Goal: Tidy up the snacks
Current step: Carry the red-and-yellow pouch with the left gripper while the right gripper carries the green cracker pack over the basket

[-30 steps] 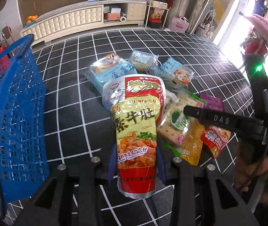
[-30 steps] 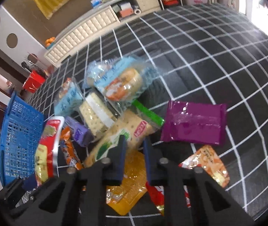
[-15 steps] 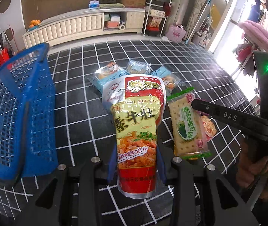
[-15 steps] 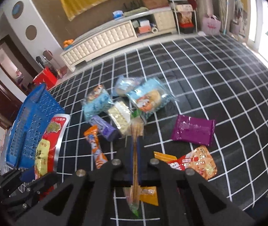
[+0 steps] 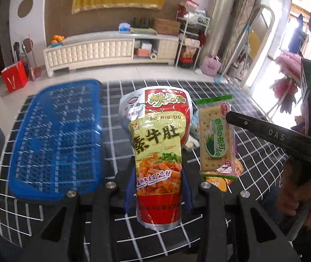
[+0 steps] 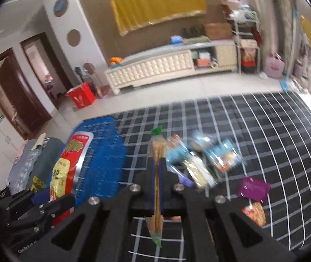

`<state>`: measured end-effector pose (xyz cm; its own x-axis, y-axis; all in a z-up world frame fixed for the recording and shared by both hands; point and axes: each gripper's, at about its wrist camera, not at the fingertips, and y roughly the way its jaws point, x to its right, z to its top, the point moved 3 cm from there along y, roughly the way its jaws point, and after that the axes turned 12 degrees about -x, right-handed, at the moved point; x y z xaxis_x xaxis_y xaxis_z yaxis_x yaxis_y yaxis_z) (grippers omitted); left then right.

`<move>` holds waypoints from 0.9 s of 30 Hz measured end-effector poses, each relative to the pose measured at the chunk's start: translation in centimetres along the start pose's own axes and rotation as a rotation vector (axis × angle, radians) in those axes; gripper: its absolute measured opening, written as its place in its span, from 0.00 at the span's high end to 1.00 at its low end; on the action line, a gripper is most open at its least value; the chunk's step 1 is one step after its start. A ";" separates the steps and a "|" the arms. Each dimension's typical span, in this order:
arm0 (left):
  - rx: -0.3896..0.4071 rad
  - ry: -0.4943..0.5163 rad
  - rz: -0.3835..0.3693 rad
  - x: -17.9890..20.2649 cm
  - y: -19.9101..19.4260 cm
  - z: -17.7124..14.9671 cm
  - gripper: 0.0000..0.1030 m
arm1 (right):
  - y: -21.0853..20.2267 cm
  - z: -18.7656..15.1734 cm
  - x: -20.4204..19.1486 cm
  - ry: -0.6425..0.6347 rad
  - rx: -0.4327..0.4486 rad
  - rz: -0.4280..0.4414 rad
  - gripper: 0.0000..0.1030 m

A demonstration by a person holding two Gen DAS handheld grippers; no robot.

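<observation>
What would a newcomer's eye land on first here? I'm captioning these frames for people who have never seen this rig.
First the tall red-and-yellow snack pouch, upright in the middle of the left wrist view, pinched between the left gripper's fingers. Just right of it, the green-edged cracker pack hangs in the right gripper, above the black grid-patterned mat. On the left lies the blue plastic basket, with loose snacks still on the mat.

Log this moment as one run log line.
left claw: shut on red-yellow snack pouch | right claw: shut on green-edged cracker pack | blue plastic basket: empty
</observation>
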<state>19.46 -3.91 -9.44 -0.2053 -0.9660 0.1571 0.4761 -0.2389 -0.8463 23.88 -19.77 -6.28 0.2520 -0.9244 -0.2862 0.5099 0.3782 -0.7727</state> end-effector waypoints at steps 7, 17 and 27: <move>0.065 -0.021 0.072 -4.1 -3.4 1.1 0.67 | 0.6 3.4 -5.8 -0.098 0.035 0.066 0.95; 0.067 -0.103 0.166 -11.3 -4.5 1.6 0.67 | 5.5 6.3 -11.3 -0.177 -0.017 0.132 0.95; -0.005 -0.112 0.190 -15.6 -0.6 4.4 0.67 | 12.0 6.7 -11.7 -0.122 -0.160 0.148 0.95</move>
<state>26.13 10.84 -9.11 -0.0156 -0.9986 0.0503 0.4928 -0.0514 -0.8686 32.56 -4.06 -8.37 0.4168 -0.8431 -0.3398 0.3256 0.4875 -0.8102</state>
